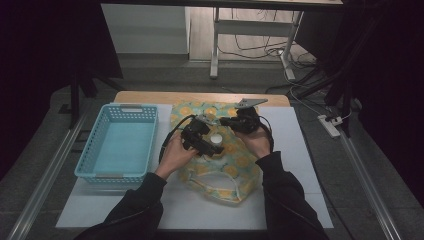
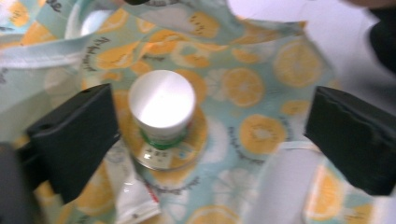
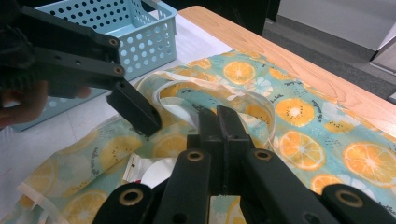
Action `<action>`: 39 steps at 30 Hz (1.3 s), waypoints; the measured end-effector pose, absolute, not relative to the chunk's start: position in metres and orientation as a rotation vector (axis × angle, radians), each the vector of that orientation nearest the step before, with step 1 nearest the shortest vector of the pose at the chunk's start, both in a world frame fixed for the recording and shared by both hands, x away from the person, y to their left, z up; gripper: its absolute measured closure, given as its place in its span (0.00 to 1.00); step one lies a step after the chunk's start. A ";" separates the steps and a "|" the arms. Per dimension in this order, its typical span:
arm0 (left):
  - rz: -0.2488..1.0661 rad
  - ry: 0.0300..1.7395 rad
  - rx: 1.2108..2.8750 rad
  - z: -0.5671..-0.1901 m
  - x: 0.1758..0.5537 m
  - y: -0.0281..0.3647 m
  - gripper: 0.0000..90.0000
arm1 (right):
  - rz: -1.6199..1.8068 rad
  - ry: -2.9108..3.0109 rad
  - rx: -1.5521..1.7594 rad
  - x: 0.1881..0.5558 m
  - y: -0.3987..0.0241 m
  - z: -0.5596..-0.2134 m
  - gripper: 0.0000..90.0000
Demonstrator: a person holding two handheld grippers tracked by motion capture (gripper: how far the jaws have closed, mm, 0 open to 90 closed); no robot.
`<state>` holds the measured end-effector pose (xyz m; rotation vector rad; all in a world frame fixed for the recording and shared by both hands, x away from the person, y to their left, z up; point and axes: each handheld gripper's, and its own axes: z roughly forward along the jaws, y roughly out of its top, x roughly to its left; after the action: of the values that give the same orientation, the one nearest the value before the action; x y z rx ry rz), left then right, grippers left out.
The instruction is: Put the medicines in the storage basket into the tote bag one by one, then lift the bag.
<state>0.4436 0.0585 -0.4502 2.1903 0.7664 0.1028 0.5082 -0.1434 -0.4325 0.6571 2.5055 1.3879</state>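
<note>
A tote bag printed with orange slices lies open on the white mat. Inside it stands a small bottle with a white cap and a green label, also seen from above. My left gripper hangs over the bag's mouth, its jaws wide open on either side of the bottle and touching nothing; the bottle stands nearer the left jaw. A white tube lies beside the bottle. My right gripper is shut on the bag's upper edge, holding the mouth up.
A light blue perforated basket stands to the left of the bag, close by. The bag's white strap loops behind my right jaws. The wooden table edge runs along the far side.
</note>
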 end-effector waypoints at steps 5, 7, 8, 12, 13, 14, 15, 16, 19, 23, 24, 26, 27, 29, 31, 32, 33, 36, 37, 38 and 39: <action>0.082 0.733 2.149 -0.452 0.433 0.068 0.00 | 1.379 2.514 0.658 0.508 -0.142 -0.434 1.00; 0.094 0.719 2.142 -0.453 0.429 0.070 0.00 | 1.380 2.514 0.660 0.508 -0.142 -0.435 1.00; 0.102 0.714 2.142 -0.454 0.426 0.071 0.00 | 1.378 2.516 0.660 0.508 -0.142 -0.435 1.00; 0.109 0.709 2.156 -0.459 0.419 0.074 0.01 | 1.372 2.516 0.657 0.508 -0.142 -0.435 1.00; 0.104 0.706 2.162 -0.461 0.417 0.075 0.01 | 1.372 2.516 0.657 0.508 -0.142 -0.435 1.00; 0.102 0.704 2.170 -0.463 0.415 0.075 0.01 | 1.371 2.517 0.656 0.508 -0.142 -0.435 1.00; 0.101 0.707 2.183 -0.464 0.414 0.075 0.00 | 1.371 2.517 0.655 0.508 -0.142 -0.435 1.00; 0.106 0.707 2.196 -0.466 0.412 0.074 0.00 | 1.371 2.517 0.655 0.508 -0.142 -0.435 1.00; 0.115 0.701 2.209 -0.470 0.408 0.073 0.00 | 1.371 2.518 0.655 0.508 -0.142 -0.435 1.00; 0.059 0.719 2.214 -0.474 0.406 0.070 0.00 | 1.373 2.518 0.651 0.507 -0.142 -0.434 1.00; 0.050 0.723 2.214 -0.475 0.405 0.069 0.00 | 1.374 2.515 0.650 0.507 -0.142 -0.434 1.00; 0.044 0.723 2.219 -0.476 0.403 0.067 0.00 | 1.378 2.516 0.644 0.506 -0.142 -0.432 1.00; 0.046 0.721 2.215 -0.477 0.402 0.066 0.00 | 1.381 2.513 0.643 0.505 -0.142 -0.432 1.00; 0.040 0.709 2.218 -0.479 0.401 0.064 0.00 | 1.378 2.513 0.639 0.505 -0.141 -0.431 1.00; 0.040 0.698 2.220 -0.482 0.400 0.062 0.00 | 1.379 2.516 0.637 0.505 -0.141 -0.432 1.00; 0.043 0.695 2.223 -0.483 0.400 0.061 0.00 | 1.377 2.517 0.637 0.504 -0.141 -0.432 1.00; 0.047 0.694 2.227 -0.484 0.399 0.060 0.00 | 1.373 2.519 0.636 0.504 -0.141 -0.432 1.00; 0.055 0.686 2.244 -0.489 0.399 0.058 0.00 | 1.373 2.524 0.636 0.504 -0.140 -0.433 1.00; 0.059 0.682 2.249 -0.491 0.399 0.057 0.00 | 1.370 2.525 0.635 0.504 -0.139 -0.433 1.00; 0.059 0.677 2.257 -0.493 0.399 0.057 0.00 | 1.370 2.525 0.634 0.504 -0.139 -0.434 1.00; 0.063 0.676 2.259 -0.495 0.399 0.055 0.00 | 1.370 2.526 0.633 0.504 -0.139 -0.434 1.00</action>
<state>0.3993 0.0554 -0.4952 2.2593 0.6761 0.0635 0.5041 -0.1391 -0.4337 0.6333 2.5261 1.3695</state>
